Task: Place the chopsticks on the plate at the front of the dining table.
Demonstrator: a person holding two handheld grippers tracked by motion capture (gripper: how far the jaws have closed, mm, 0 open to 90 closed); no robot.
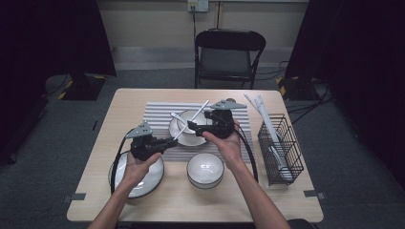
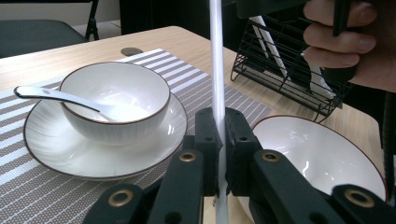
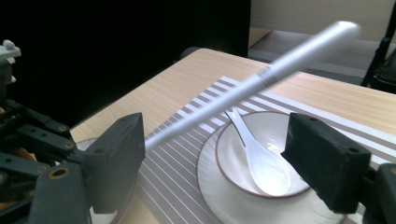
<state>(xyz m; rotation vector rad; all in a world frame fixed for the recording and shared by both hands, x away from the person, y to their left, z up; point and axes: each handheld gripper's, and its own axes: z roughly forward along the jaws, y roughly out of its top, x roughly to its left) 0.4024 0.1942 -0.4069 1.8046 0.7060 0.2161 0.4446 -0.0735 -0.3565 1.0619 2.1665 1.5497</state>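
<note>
My left gripper (image 1: 168, 141) (image 2: 218, 135) is shut on a white chopstick (image 1: 203, 107) (image 2: 215, 56) near its lower end. The stick slants up and to the right over the bowl (image 1: 193, 125) (image 2: 116, 128). This bowl stands on a saucer (image 1: 184, 138) (image 2: 56, 154) and holds a white spoon (image 1: 177, 116) (image 2: 51, 95) (image 3: 257, 149). My right gripper (image 1: 197, 121) (image 3: 219, 158) is open wide above the bowl. In the right gripper view the chopstick (image 3: 243, 91) crosses between its jaws without touching either pad.
A striped placemat (image 1: 157, 114) lies under the saucer. An empty bowl (image 1: 205, 169) (image 2: 317, 149) sits near the front, a larger dish (image 1: 153, 179) under my left hand. A black wire basket (image 1: 282, 148) (image 2: 285, 65) with white utensils stands at the right. A folding chair (image 1: 229, 52) is behind the table.
</note>
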